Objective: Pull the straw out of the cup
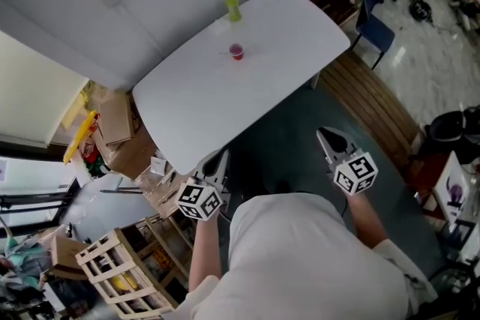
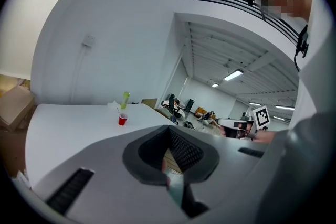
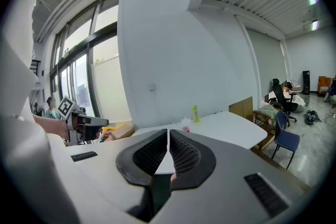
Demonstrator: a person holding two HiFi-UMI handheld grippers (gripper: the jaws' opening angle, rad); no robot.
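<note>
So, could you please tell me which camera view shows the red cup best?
The left gripper view: the red cup stands side-on, whole and unobstructed on the table. The head view shows it small, from above. The right gripper view shows only its top peeking over the right tool.

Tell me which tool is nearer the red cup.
Left. The left tool is at the table edge, facing the red cup; the right tool is off to the side, farther away.

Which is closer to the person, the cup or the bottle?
The small red cup; the yellow-green bottle stands behind it, at the far edge of the white table.
</note>
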